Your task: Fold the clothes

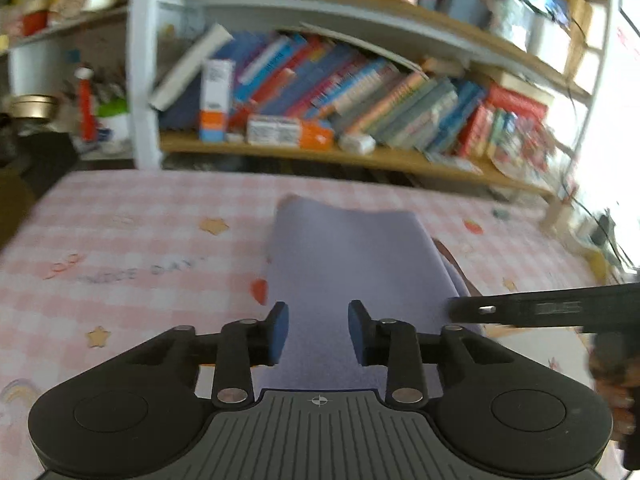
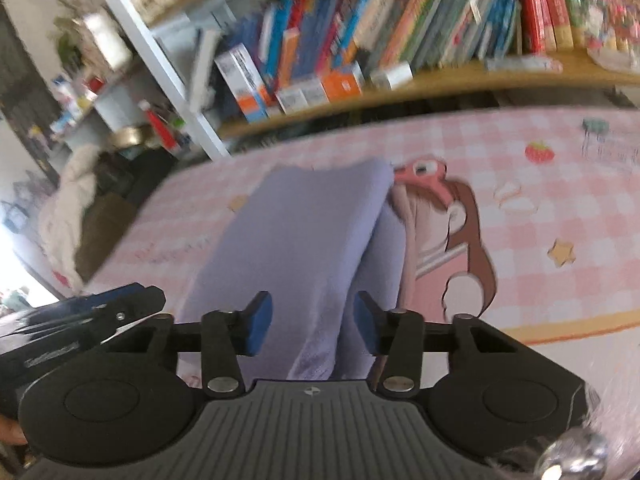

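The folded lavender soft cloth [image 2: 304, 248] lies on the pink checked surface [image 1: 132, 240]; left tool [image 1: 318, 330] and right tool [image 2: 306, 326] both gape empty (press layers flat, edges aligned)

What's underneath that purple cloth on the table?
The purple cloth lies on a pink checked tablecloth. A printed cartoon figure shows beside its right edge, partly covered by the cloth. Whatever else lies under the cloth is hidden.

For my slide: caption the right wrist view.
Open right gripper over folded lavender cloth on pink checked cover.
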`<state>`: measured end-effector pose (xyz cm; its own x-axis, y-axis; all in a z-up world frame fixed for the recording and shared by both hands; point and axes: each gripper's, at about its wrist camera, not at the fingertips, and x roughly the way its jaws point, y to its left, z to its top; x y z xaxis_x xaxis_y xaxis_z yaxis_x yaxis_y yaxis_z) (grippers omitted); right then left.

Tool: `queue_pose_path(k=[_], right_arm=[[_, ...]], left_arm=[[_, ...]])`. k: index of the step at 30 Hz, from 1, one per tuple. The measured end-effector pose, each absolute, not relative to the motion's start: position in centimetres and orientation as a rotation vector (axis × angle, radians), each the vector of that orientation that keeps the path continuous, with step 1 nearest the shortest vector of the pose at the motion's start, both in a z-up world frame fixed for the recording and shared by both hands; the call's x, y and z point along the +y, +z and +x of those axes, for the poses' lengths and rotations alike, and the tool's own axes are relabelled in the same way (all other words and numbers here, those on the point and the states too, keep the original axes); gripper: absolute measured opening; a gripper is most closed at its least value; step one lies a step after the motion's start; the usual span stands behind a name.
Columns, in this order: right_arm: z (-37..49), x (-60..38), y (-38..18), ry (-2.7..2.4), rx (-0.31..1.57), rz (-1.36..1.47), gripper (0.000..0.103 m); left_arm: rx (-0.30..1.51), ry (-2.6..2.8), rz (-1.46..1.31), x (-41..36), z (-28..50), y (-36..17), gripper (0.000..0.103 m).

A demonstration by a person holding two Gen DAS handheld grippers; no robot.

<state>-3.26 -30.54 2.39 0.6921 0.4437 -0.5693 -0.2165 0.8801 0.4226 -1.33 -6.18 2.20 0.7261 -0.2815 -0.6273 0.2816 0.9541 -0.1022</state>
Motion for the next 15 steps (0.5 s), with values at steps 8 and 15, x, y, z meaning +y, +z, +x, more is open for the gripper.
queue_pose_path(k=[8,15], right_arm=[[-3.4,-28.2,2.1,0.360,0.726,0.283,0.011],[-1.2,-29.2,-2.9,0.204,0.860,0.353,0.012]], left_arm=[[0.799,-0.448,0.069,-7.4,0.6,-0.6,0.027],[0.816,-0.515,0.110,-8.6,0.3,-1.1,0.033]])
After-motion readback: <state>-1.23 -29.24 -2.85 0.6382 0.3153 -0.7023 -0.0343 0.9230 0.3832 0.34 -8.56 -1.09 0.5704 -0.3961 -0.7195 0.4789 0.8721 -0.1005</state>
